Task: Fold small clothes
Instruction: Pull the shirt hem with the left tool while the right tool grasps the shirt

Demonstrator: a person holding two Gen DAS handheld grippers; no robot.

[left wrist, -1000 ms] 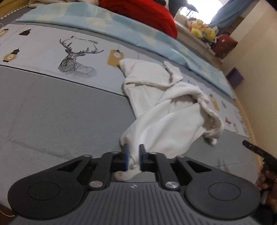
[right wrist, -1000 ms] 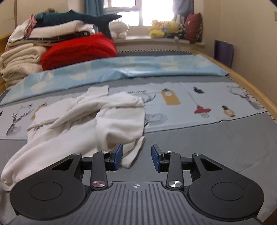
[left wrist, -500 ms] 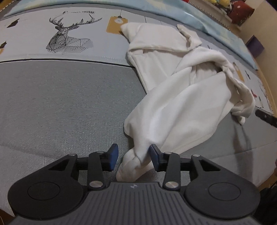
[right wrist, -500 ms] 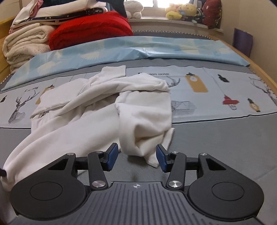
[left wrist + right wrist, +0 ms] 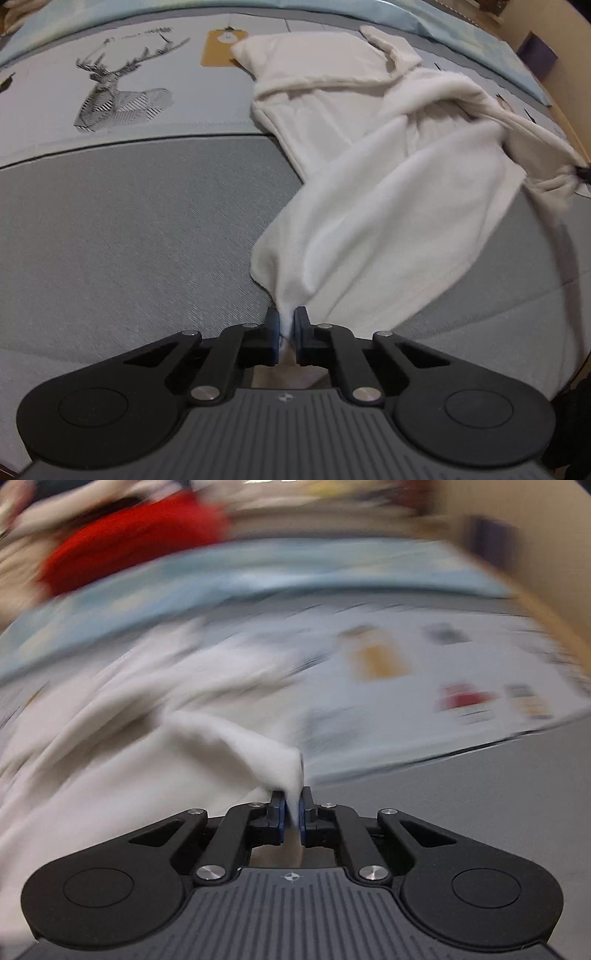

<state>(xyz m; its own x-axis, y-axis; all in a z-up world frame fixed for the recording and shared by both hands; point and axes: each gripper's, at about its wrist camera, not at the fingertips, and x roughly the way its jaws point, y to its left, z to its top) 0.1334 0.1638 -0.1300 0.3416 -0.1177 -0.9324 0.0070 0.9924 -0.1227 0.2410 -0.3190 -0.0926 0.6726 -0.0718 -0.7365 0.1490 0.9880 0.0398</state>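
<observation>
Left gripper (image 5: 285, 325) clamped tight on a bunched corner of the white garment (image 5: 388, 192), pads pressing the cloth from both sides near the front edge of the grey bed cover (image 5: 129, 240). From that pinch, garment fanning away up toward the printed sheet (image 5: 110, 81) with its deer drawing, crumpled and twisted, a folded-over flap at the far end lying on the printed band. At the right edge of this view, another corner drawn taut toward something dark, probably the other tool, too small to be sure.

In the right wrist view, heavily blurred: right gripper (image 5: 291, 808) likewise pinched shut on a raised corner of the white garment (image 5: 110, 738), cloth peaking just above the blue pads and trailing off left across the bed cover. Red blanket (image 5: 129, 542) smeared at the far left corner, printed sheet beyond.

Step in hand, by judgement: both corners secured, garment not yet spread. Next move likely calling for lifting and drawing the two corners apart to shake out the twist, keeping both pinches firm, then laying flat before any fold.
</observation>
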